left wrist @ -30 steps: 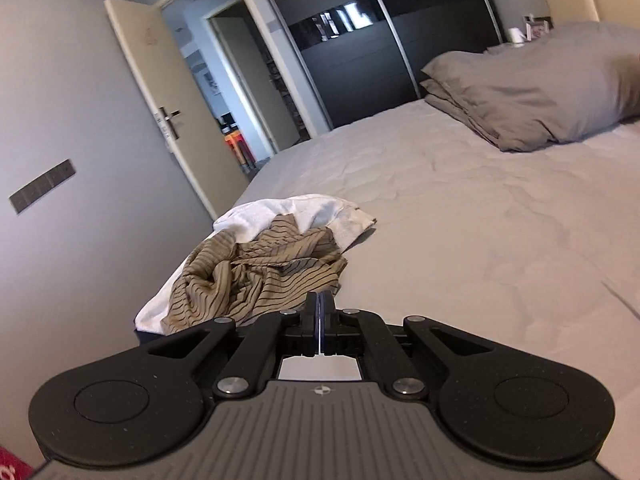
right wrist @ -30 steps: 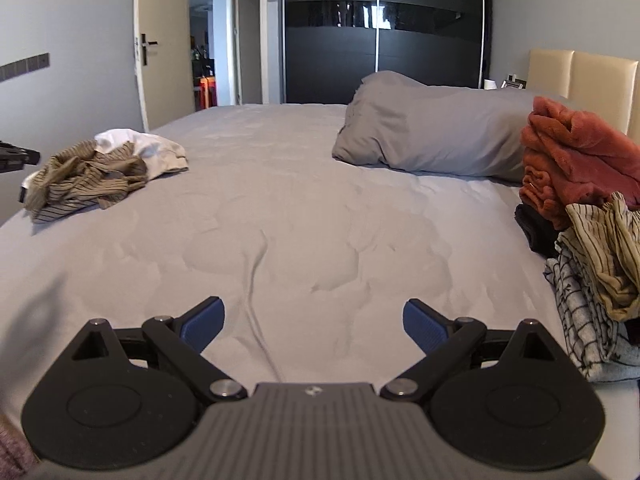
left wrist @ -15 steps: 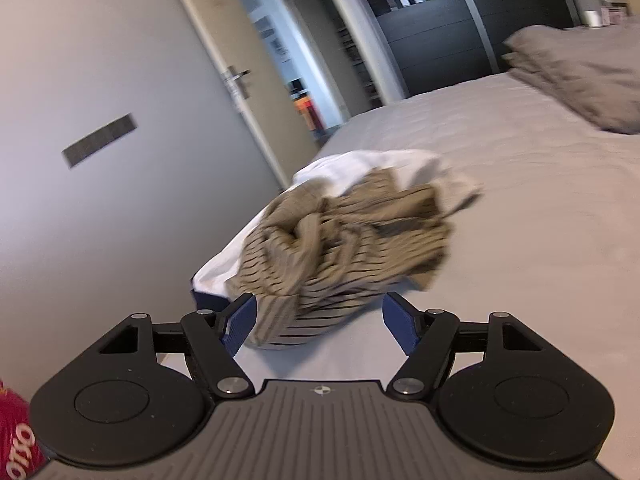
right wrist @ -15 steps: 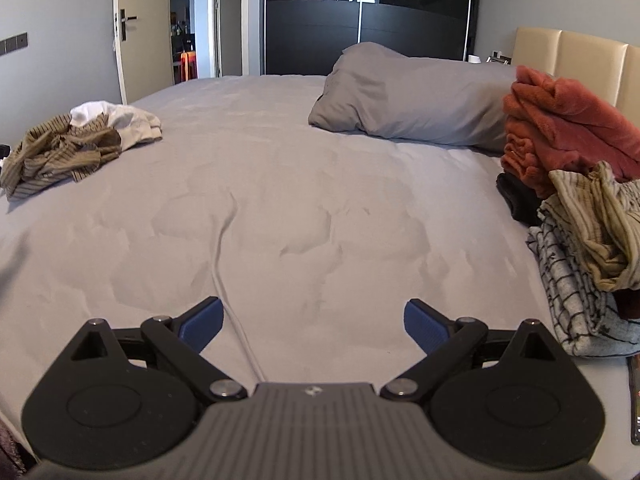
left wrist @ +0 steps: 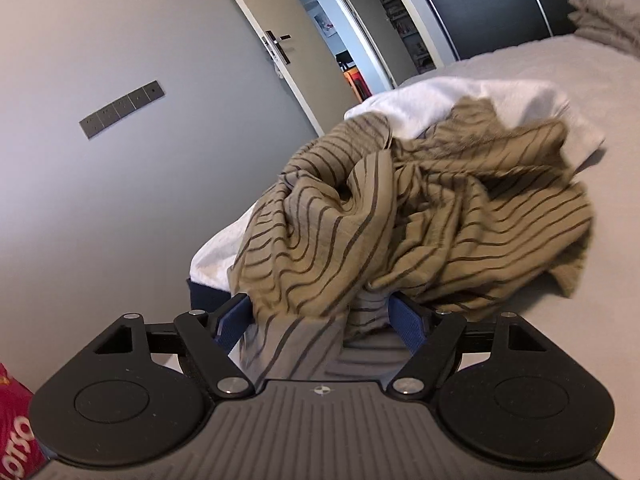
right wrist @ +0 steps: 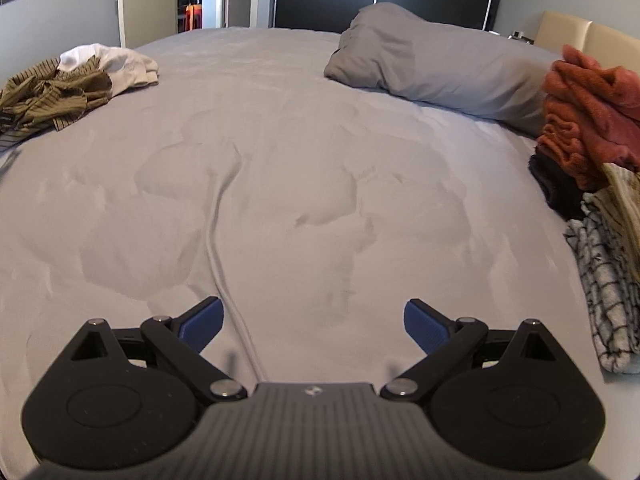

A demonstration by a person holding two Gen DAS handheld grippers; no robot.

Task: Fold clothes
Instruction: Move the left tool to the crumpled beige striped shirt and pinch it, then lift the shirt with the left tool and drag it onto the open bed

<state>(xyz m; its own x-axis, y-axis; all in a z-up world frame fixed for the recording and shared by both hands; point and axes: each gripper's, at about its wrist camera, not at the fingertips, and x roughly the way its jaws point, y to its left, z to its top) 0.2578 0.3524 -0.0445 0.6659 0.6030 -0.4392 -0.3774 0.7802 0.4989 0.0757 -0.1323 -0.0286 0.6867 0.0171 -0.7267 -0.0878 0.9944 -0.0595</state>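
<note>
While the olive striped garment (left wrist: 420, 216) lies crumpled in a heap at the bed's far-left corner, on top of a white garment (left wrist: 460, 100) with a dark blue item (left wrist: 204, 294) showing beneath, none of these three reads as folded. Left gripper (left wrist: 320, 312) is spread wide, a hanging fold of the striped cloth sitting between its blue pads (left wrist: 230, 320); fingers not closed on it, so no hold confirmed. Right gripper (right wrist: 312, 320) is likewise spread wide, holding nothing, hovering over bare grey sheet (right wrist: 300, 160) mid-bed, well apart from either pile. On the bed's right edge, per right wrist view, a second stack: rust fleece item (right wrist: 588, 120) on top, something black (right wrist: 556, 188) under it, a beige striped piece (right wrist: 624, 208) and a grid-check piece (right wrist: 604, 280) below. That stack looks loosely bunched, not squared; cannot tell whether it is done work or pending. Pillows (right wrist: 432, 68) at the head, unaffected. Assessment: left pile def. needs folding, approx. three items; the open mid-bed area is avail. as a working surface. Judged step in hand: left claw positioned to take the striped garment. Overall progress: not determinable beyond that, since status of right stack is unclear.
</note>
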